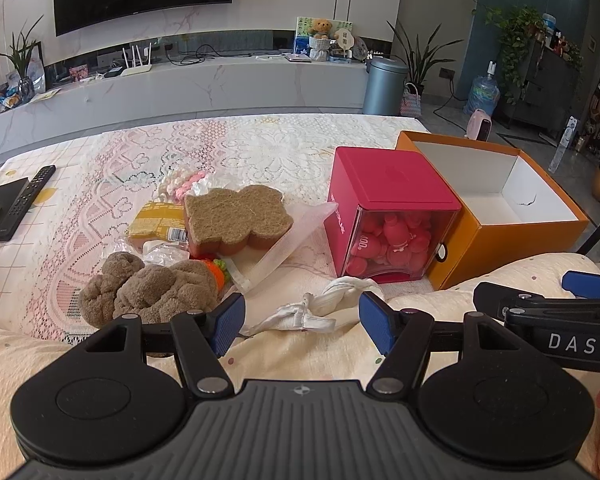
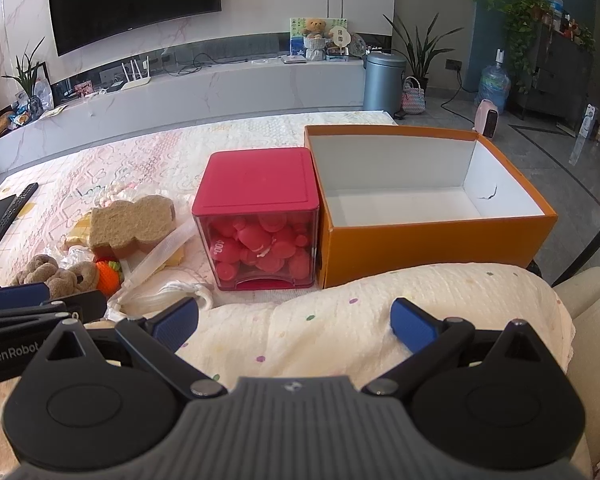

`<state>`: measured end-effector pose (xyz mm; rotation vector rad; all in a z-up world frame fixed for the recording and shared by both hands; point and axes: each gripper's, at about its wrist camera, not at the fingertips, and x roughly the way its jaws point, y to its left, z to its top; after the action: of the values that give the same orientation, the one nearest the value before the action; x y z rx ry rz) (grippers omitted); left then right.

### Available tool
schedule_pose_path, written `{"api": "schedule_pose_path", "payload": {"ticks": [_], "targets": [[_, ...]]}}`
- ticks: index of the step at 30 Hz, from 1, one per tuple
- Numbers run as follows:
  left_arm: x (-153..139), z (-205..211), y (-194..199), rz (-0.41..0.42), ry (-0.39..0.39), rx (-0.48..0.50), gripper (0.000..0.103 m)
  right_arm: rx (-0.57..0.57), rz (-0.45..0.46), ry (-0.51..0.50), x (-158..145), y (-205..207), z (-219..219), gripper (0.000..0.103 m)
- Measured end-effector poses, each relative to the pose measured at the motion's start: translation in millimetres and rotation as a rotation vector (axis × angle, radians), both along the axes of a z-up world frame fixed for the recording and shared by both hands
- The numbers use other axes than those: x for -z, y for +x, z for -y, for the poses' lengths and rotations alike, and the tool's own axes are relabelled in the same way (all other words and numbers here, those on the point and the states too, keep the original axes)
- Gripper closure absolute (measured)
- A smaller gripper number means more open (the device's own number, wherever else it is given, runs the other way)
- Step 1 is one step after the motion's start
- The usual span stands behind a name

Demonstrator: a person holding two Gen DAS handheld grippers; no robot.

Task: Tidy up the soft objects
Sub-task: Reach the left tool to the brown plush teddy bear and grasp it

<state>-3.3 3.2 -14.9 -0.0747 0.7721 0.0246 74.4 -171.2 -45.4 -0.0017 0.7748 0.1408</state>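
Left gripper (image 1: pixel 302 320) and right gripper (image 2: pixel 294 322) are both hovering wide open, holding nothing. Soft pile is lying at 10 o'clock: brown plush (image 1: pixel 148 288), sponge (image 1: pixel 236 216). Only the right view is showing the orange box's (image 2: pixel 432 248) whole white interior

Both wrist cameras sit low at the near table edge, facing the TV wall. Left view centres on the brown sponge (image 1: pixel 236 216); right view centres further right, on the orange box (image 2: pixel 432 204). Shared: red cube container (image 1: pixel 392 208) (image 2: pixel 258 208), box, sponge (image 2: pixel 132 220), each other's gripper
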Motion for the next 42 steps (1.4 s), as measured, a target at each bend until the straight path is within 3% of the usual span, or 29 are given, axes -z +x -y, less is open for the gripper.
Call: {"api": "schedule_pose_path", "payload": {"ticks": [12, 15, 22, 28, 32, 35, 42], "targets": [[1.8, -7.5, 1.2, -0.011, -0.01, -0.004, 0.028, -0.017, 0.022, -0.029, 3.4, 1.2, -8.3, 0.004], [2.1, -9.4, 1.2, -0.012, -0.013, 0.005, 0.031, -0.041, 0.017, -0.034, 4.8, 2.5, -12.2, 0.01], [2.6, -18.5, 3.9, -0.016, -0.026, 0.02, 0.035, -0.093, -0.018, 0.016, 9.6, 12.7, -21.2, 0.036], [9.3, -32.9, 6.5, -0.036, -0.042, 0.052, 0.04, -0.175, -0.032, 0.024, 15.4, 24.4, -40.0, 0.041], [18.1, -45.2, 11.5, -0.086, -0.049, 0.114, 0.042, -0.238, -0.065, 0.021, 22.3, 34.8, -53.9, 0.041], [23.2, -57.5, 17.0, -0.118, -0.039, 0.103, 0.047, -0.265, -0.093, 0.016, 25.9, 43.2, -63.0, 0.041], [20.2, -92.6, 27.7, -0.145, -0.133, 0.096, 0.048, -0.319, -0.164, 0.04, 33.1, 66.9, -88.4, 0.035]]}}
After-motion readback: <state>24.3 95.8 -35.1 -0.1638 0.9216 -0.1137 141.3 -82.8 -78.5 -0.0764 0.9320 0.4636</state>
